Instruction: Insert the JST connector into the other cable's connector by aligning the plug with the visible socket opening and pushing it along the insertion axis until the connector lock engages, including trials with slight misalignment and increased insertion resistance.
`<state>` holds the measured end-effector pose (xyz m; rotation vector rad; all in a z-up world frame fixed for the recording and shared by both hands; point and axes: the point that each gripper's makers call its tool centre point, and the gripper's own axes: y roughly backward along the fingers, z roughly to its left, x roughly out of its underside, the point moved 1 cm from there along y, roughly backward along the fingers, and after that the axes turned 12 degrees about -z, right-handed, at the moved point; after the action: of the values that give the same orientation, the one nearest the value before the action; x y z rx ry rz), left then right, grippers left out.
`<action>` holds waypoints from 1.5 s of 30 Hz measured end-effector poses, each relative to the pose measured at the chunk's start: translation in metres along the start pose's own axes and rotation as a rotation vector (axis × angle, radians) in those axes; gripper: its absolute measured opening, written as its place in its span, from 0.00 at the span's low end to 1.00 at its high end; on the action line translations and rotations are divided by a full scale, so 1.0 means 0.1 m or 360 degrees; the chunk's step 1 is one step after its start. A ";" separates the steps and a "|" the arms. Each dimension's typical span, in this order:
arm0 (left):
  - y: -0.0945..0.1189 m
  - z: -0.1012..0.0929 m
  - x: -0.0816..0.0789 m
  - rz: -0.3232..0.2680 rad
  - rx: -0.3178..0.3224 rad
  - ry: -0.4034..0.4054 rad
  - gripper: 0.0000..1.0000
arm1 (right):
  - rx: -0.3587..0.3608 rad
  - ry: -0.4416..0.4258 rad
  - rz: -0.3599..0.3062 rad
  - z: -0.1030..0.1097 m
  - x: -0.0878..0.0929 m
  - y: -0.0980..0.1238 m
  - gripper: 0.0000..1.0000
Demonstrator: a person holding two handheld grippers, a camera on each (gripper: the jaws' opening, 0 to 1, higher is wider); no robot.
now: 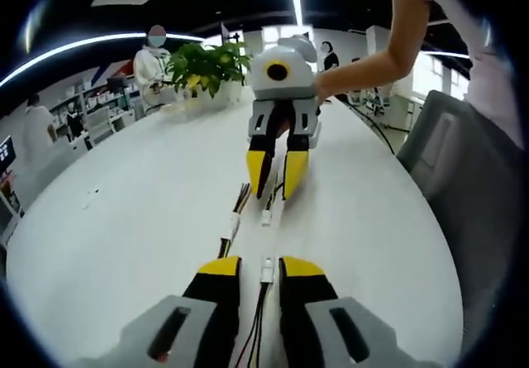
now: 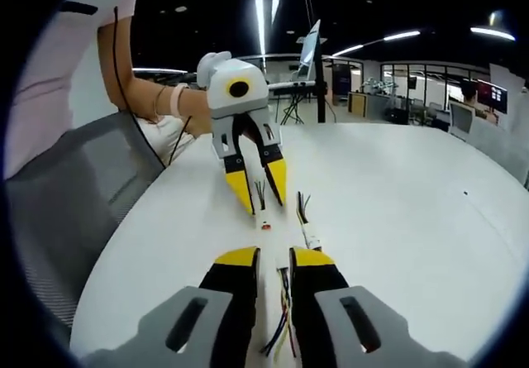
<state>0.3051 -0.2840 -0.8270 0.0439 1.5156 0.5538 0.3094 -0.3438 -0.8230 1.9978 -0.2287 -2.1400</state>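
Facing across the white counter [image 1: 124,219]: left gripper [image 1: 259,266] clamping a cable [image 1: 266,270], right gripper [image 2: 274,258] clamping its cable [image 2: 283,281], a spare cable [image 1: 234,219] beside them.

Table [image 1: 124,219]: smooth white top, slight sheen, ceiling strips faintly reflected. Left gripper [image 1: 259,279] and right gripper [image 2: 273,279]: jaws seen as matt black plastic, glossy yellow tips; bodies as grey moulded plastic, smooth. Connector [image 1: 267,270]: pale translucent plastic. Wires [image 2: 278,335]: thin, glossy coloured insulation. Chair [image 2: 74,194]: grey woven mesh, rough-looking. Sleeve [image 1: 479,45]: pale soft cloth. Plant [image 1: 207,66]: glossy green leaves.
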 end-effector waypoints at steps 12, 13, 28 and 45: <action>0.01 -0.04 0.09 0.0008 -0.0037 0.0022 0.09 | 0.0029 0.0033 0.0107 0.02 0.18 -0.03 0.09; 0.02 -0.05 0.10 0.0009 -0.0036 0.0022 0.08 | 0.0026 0.0036 0.0092 0.03 0.16 -0.04 0.09; 0.00 -0.08 0.08 -0.0024 -0.0046 0.0010 0.03 | 0.0067 0.0004 0.0055 0.01 0.13 -0.04 0.05; -0.02 -0.11 0.06 -0.0026 -0.0012 -0.0039 0.00 | 0.0090 -0.0017 0.0046 -0.10 0.18 -0.04 0.04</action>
<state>0.2952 -0.2871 -0.8347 0.0324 1.4889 0.5437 0.3184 -0.3444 -0.8418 2.0012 -0.3213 -2.1499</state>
